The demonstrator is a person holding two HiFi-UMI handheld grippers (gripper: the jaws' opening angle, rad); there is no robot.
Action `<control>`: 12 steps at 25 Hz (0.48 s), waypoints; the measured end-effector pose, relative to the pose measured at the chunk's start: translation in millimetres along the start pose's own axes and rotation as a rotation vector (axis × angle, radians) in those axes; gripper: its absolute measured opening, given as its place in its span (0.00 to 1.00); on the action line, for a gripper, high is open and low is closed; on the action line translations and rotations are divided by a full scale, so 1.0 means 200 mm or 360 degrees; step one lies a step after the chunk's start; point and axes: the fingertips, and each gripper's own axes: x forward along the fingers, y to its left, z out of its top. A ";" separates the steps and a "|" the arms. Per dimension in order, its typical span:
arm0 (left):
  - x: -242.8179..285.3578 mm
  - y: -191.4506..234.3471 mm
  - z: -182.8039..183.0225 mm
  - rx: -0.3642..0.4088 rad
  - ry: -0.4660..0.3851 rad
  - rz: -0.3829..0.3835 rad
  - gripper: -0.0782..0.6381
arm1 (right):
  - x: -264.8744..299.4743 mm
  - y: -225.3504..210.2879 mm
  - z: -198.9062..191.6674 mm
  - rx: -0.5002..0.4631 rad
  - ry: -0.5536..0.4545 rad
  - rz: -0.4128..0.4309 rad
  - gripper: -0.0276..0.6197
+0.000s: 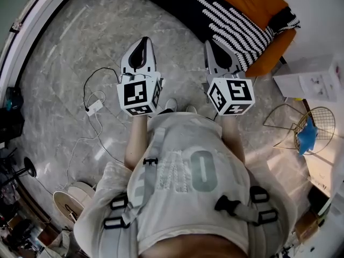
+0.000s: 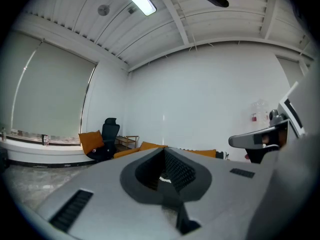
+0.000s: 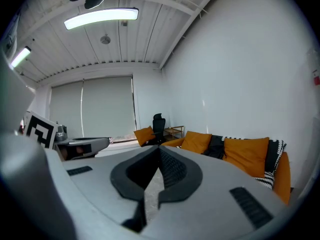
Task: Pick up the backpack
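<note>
Nearest, the backpack [image 1: 145, 179] shows only as grey straps and buckles lying over the person's chest; its body is out of sight. Past the chest the shoes [image 1: 171, 105] stand on the grey marble floor [image 1: 80, 52].

Both grippers are held level out in front, side by side and apart. The left gripper [image 1: 141, 43] has its jaws clenched together with nothing between them. Its own view shows the pads meeting at the tips [image 2: 162, 154] and only the room beyond. The right gripper [image 1: 215, 44] is the same: jaws pressed shut, empty [image 3: 159, 154].

To the left of the feet a white cable [image 1: 86, 138] loops over the floor to a small adapter [image 1: 94, 107]. Beyond it the floor lies open as far as a curved white ledge [image 1: 27, 31] that bounds it along the left edge.

Ahead of the right gripper the room narrows – an orange sofa [image 1: 269, 15] under a black-and-white striped blanket [image 1: 226, 15] runs across the far right corner. On the right a white box [image 1: 312, 79] and a wire basket [image 1: 306, 125] crowd that side.

Farthest off, against the white wall, stands a black office chair [image 2: 109, 134]
</note>
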 end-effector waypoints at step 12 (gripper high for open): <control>0.14 0.36 -0.06 -0.0009 -0.0034 0.0053 0.14 | 0.27 0.06 -0.06 0.0053 -0.0014 -0.0026 0.05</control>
